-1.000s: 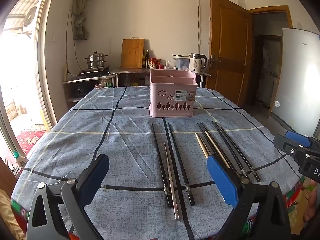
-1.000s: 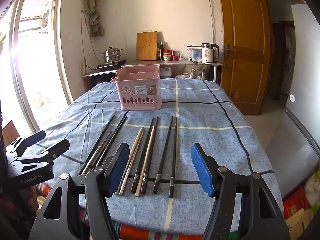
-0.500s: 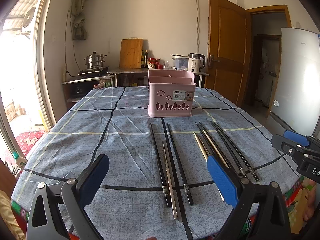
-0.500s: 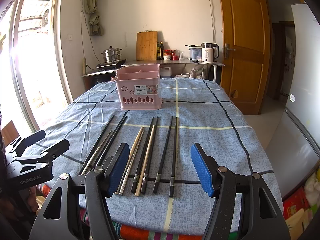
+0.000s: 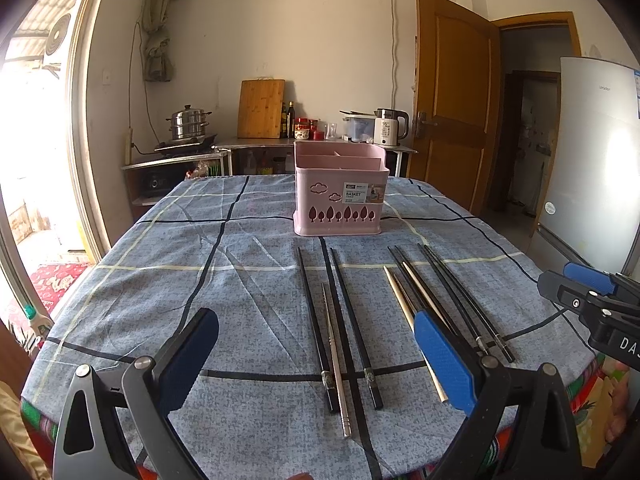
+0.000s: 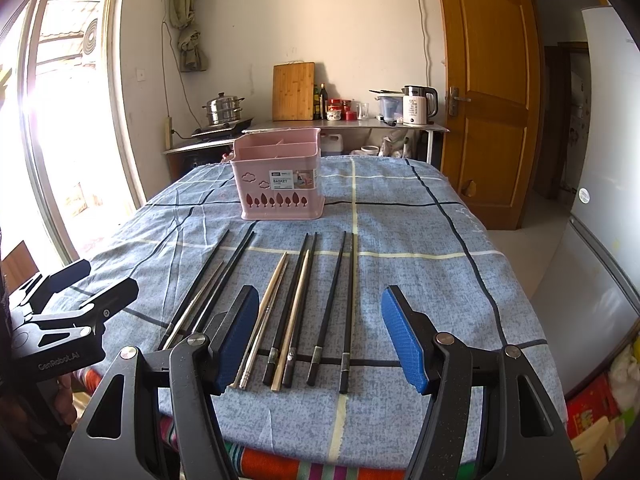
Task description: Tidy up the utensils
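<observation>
Nothing seems sorted yet: every chopstick (image 6: 297, 312) lies on the bench (image 6: 420, 240), the pink basket (image 6: 280, 184) apparently empty, and both the left gripper (image 5: 316, 354) and right gripper (image 6: 320, 336) hold their jaws apart.

Matt woven tablecloth (image 5: 248, 280) bears a smooth pink plastic basket (image 5: 338, 200), glossy black chopsticks (image 6: 328, 312) and one metal chopstick (image 5: 336, 364).

Daylight enters through the window (image 6: 76, 128) at left, blown out to white glare. Table (image 5: 168, 280) evenly lit, shadows soft. Refrigerator (image 5: 592, 168) shows a pale sheen. Focus sharp at centre; fisheye bends door (image 6: 488, 92) and walls, corners vignette black.
</observation>
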Demonstrator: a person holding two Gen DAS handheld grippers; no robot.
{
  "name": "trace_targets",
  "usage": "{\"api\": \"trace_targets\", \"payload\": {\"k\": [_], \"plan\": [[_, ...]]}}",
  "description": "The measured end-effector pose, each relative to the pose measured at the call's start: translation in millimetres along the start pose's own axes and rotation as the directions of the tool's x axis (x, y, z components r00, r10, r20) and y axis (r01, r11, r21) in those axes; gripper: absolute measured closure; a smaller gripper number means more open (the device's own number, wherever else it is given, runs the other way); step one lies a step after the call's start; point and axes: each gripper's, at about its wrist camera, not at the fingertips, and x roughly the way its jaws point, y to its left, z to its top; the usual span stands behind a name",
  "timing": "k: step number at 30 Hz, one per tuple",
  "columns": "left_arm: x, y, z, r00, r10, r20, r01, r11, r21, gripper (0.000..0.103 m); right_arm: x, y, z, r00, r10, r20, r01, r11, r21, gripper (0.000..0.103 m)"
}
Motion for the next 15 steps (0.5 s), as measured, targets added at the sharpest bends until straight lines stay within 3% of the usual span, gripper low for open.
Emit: {"api": "trace_targets", "payload": {"k": [15], "plan": [[-3.9, -3.4, -0.3, 1.000, -0.003, 0.003, 0.003, 1.000, 0.009, 0.004, -1.7, 0.8, -0.6, 1.000, -0.001, 0.002, 0.001, 1.000, 0.000, 0.039]]}}
